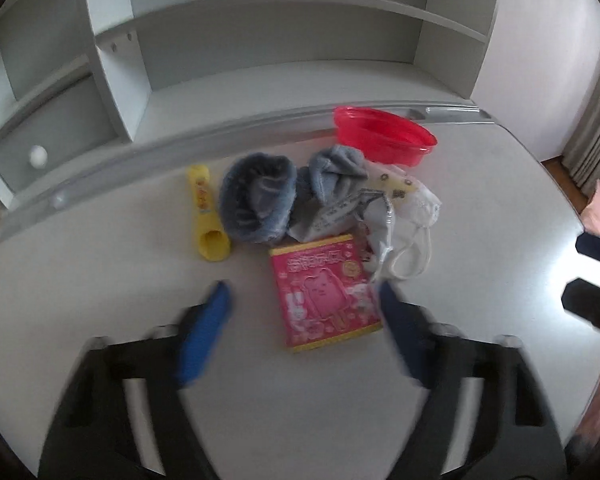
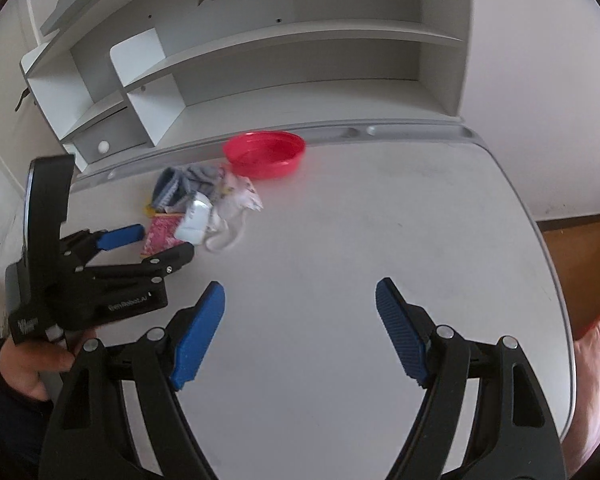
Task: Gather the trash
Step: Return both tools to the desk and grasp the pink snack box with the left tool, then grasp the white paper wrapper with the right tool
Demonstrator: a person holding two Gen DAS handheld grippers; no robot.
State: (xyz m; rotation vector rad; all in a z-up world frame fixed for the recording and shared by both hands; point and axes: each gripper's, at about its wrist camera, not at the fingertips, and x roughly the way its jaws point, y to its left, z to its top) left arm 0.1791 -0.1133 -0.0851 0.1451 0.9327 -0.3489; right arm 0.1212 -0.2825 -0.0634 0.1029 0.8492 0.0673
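Observation:
A small heap of litter lies on the white desk [image 2: 380, 220]: a pink snack packet [image 1: 324, 292], a yellow tube [image 1: 206, 212], a rolled blue-grey cloth [image 1: 256, 200], crumpled printed wrappers [image 1: 396, 200] and a white face mask [image 1: 416, 248]. Behind the heap sits a red bowl [image 1: 384, 140], with nothing visible inside it. My left gripper [image 1: 302, 292] hovers open over the pink packet, whose near end lies between the blue pads without touching them. My right gripper [image 2: 301, 286] is open over bare desk, to the right of the heap [image 2: 204, 208], and holds nothing.
A white shelf unit [image 2: 280, 80] with a small drawer [image 2: 104, 146] rises behind a grey rail at the desk's back edge. The desk's right edge drops to wooden floor [image 2: 580, 248]. Pink fabric [image 2: 596, 340] shows at the far right. A hand [image 2: 32, 364] holds the left gripper.

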